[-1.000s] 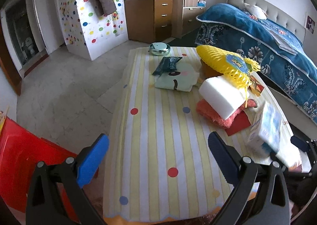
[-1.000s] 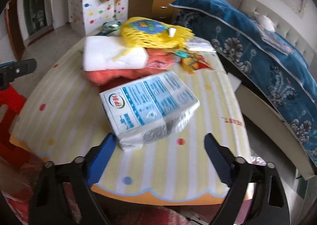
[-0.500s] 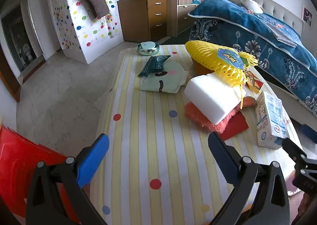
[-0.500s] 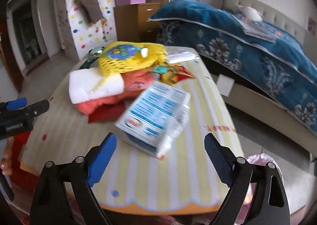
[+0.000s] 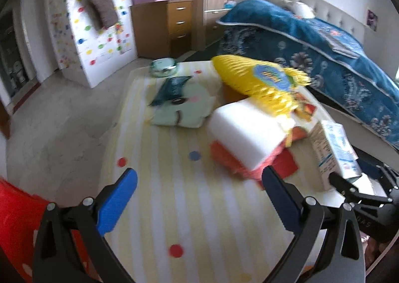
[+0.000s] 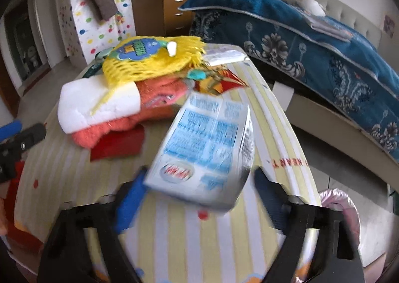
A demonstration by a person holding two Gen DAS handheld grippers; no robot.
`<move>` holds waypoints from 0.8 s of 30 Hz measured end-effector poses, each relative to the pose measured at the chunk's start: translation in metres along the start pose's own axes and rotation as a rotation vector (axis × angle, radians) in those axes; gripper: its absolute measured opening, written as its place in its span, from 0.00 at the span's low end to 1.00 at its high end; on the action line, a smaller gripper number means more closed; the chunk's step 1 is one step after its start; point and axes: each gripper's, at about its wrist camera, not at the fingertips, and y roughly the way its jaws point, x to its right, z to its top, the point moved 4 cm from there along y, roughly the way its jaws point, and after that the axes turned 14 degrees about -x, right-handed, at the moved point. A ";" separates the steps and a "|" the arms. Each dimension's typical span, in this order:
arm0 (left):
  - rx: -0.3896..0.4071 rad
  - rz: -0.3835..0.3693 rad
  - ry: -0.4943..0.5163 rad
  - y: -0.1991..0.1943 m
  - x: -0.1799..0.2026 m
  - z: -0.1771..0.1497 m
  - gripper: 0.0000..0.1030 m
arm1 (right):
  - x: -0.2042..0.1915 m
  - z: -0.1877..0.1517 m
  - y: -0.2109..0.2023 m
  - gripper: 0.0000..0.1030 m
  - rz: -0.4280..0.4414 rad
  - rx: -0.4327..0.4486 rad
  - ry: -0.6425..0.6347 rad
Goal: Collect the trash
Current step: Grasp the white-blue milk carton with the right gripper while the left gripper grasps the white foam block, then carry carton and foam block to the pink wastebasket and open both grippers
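Observation:
A blue-and-white carton (image 6: pixel 207 138) lies tilted on the striped table (image 6: pixel 174 238), its near end between my right gripper's (image 6: pixel 197 190) blue pads. The jaws are closing around it; the blurred view shows no firm press. The same carton (image 5: pixel 334 148) shows at the right edge of the left wrist view. My left gripper (image 5: pixel 199 198) hangs open and empty over the table's near part. Beyond it lie a white foam block (image 5: pixel 247 131), an orange cloth (image 6: pixel 124 126), a yellow net bag (image 5: pixel 259 78), a red paper (image 6: pixel 117 143) and a dark teal wrapper (image 5: pixel 172 86).
A pale green pouch (image 5: pixel 184 106) and a metal tin (image 5: pixel 163 67) lie farther back. A red container (image 5: pixel 15 220) stands left of the table, a pink bag (image 6: pixel 341 208) at its right corner. A bed (image 6: pixel 324 46) with a blue quilt runs along the right.
The right gripper has moved up to the carton, whose near end now sits between its pads. The left gripper has crept forward over the table, and the view has turned slightly.

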 end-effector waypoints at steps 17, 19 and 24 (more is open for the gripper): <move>-0.009 0.037 0.188 0.024 0.059 0.014 0.31 | 0.032 -0.012 -0.041 0.74 0.049 0.068 -0.006; 0.001 0.015 0.184 0.012 0.058 0.007 0.31 | 0.032 -0.014 -0.048 0.74 0.051 0.079 -0.013; 0.037 0.020 0.148 -0.025 0.045 -0.014 0.31 | 0.032 -0.021 -0.059 0.74 0.067 0.092 -0.028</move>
